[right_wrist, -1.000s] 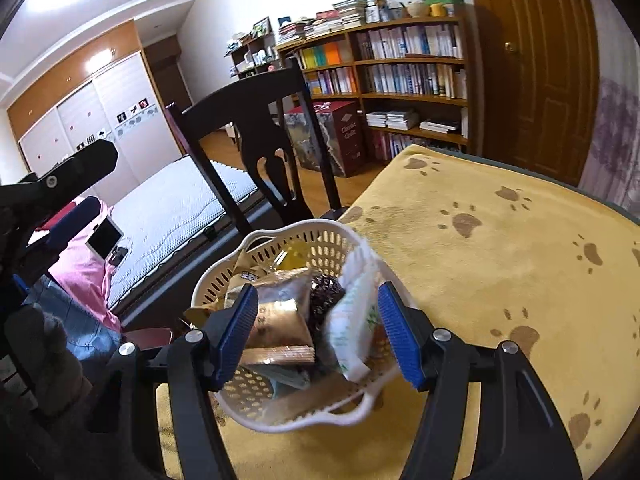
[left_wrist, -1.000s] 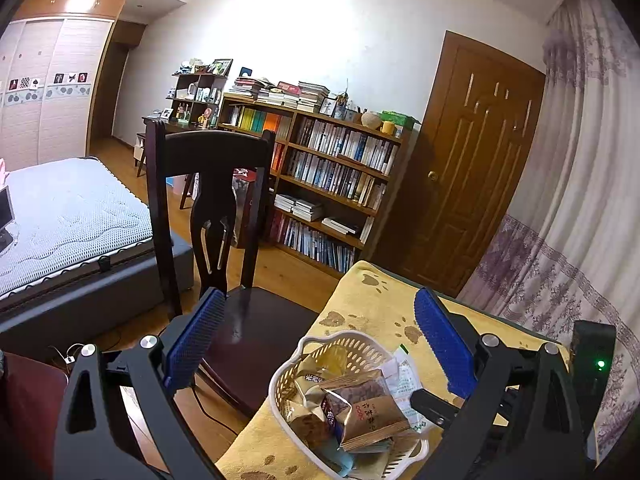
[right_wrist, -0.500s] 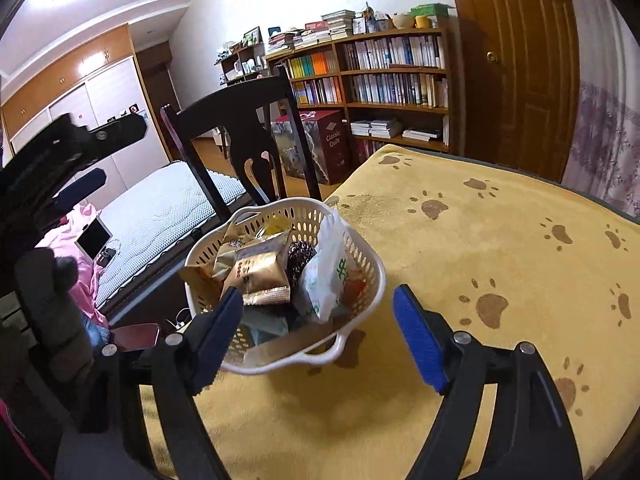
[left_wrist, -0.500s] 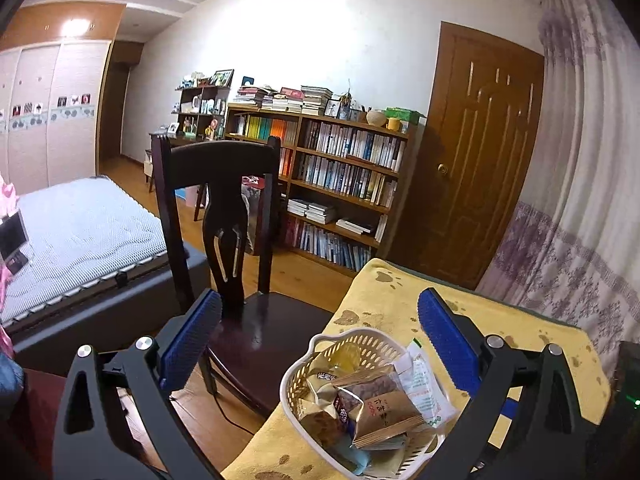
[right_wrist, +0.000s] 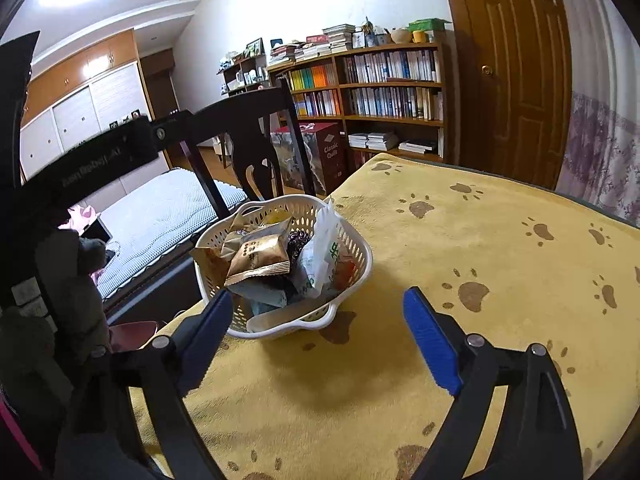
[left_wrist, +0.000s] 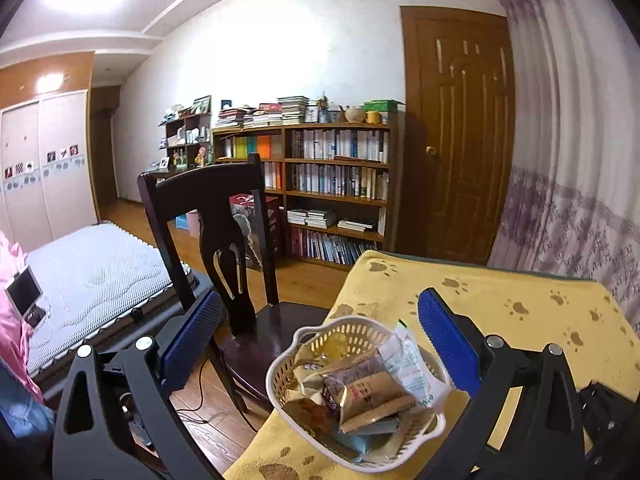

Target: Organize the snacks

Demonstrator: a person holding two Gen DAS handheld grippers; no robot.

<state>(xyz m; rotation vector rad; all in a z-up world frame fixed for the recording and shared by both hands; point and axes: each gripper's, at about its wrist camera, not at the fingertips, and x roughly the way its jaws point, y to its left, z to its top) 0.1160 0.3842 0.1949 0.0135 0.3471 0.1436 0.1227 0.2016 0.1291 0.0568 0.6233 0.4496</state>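
Note:
A white perforated basket (right_wrist: 362, 250) stands near the left edge of the yellow paw-print table (right_wrist: 480, 248), piled with snack packets. A gold-brown packet (right_wrist: 258, 258) lies on top, and a white-and-green packet (right_wrist: 324, 252) stands upright beside it. My right gripper (right_wrist: 318, 300) is open just in front of the basket, touching nothing. In the left wrist view the basket (left_wrist: 280, 364) sits low between the fingers, with the brown packet (left_wrist: 360, 394) and the white packet (left_wrist: 408, 364) inside. My left gripper (left_wrist: 320, 300) is open above the basket, holding nothing.
A dark wooden chair (left_wrist: 224, 216) stands against the table's left edge. Behind it are a bed (left_wrist: 96, 272), a bookcase (left_wrist: 336, 184) and a brown door (left_wrist: 464, 132). A curtain (left_wrist: 572, 184) hangs to the right. The left gripper's black body (right_wrist: 100, 160) crosses the right wrist view.
My right gripper has backed away from the basket, which earlier sat between its fingers, and its fingers stand wider. The left gripper has shifted, so the basket sits further right in its view.

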